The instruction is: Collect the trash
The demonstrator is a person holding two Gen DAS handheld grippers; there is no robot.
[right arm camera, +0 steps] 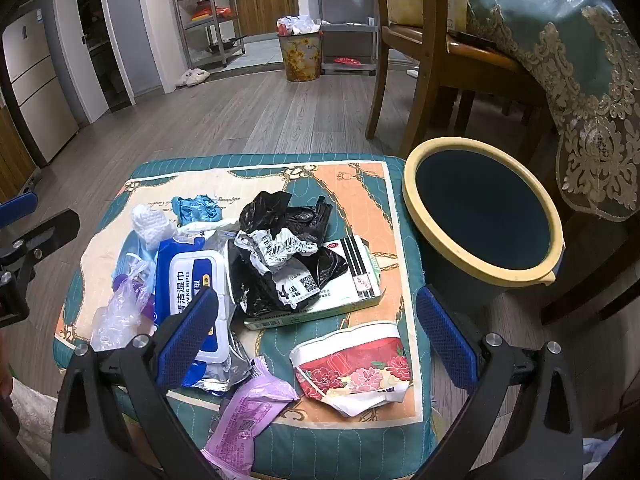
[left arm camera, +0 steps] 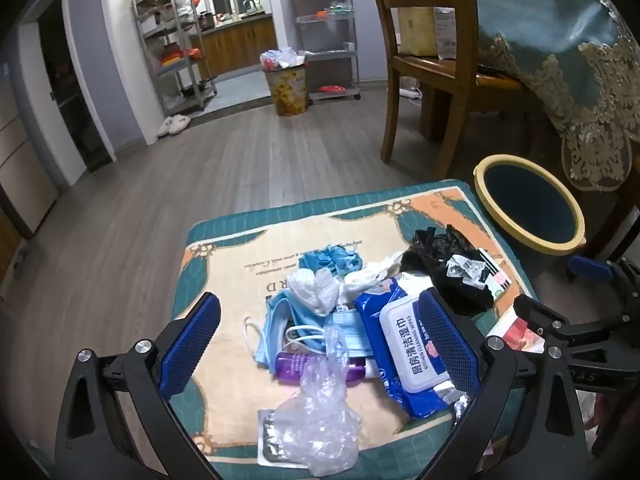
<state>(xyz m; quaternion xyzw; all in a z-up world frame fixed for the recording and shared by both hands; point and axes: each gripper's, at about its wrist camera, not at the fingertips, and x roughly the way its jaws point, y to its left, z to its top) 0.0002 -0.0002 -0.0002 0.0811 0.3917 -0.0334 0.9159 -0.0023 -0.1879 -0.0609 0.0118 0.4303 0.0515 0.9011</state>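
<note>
Trash lies piled on a patterned cushion point(left arm camera: 224, 236) point(right arm camera: 352, 184): a blue wet-wipes pack point(left arm camera: 404, 344) point(right arm camera: 188, 276), a black plastic bag point(left arm camera: 444, 256) point(right arm camera: 288, 220), blue face masks point(left arm camera: 280, 320), a crumpled clear bag point(left arm camera: 316, 420) point(right arm camera: 116, 312), a flat white carton point(right arm camera: 344, 300), a torn red flowered paper cup point(right arm camera: 356, 364) and a purple wrapper point(right arm camera: 248, 408). A dark bin with a yellow rim point(left arm camera: 528, 204) point(right arm camera: 480, 216) stands to the right. My left gripper point(left arm camera: 320, 340) hangs open over the masks and wipes. My right gripper point(right arm camera: 316, 332) hangs open over the cup and carton.
A wooden chair point(left arm camera: 424, 60) point(right arm camera: 416, 56) and a table with a teal lace-edged cloth point(left arm camera: 560, 40) point(right arm camera: 560, 40) stand behind the bin. A full flowered bin point(left arm camera: 286, 88) point(right arm camera: 300, 56) and metal shelves point(left arm camera: 176, 48) are across the wooden floor.
</note>
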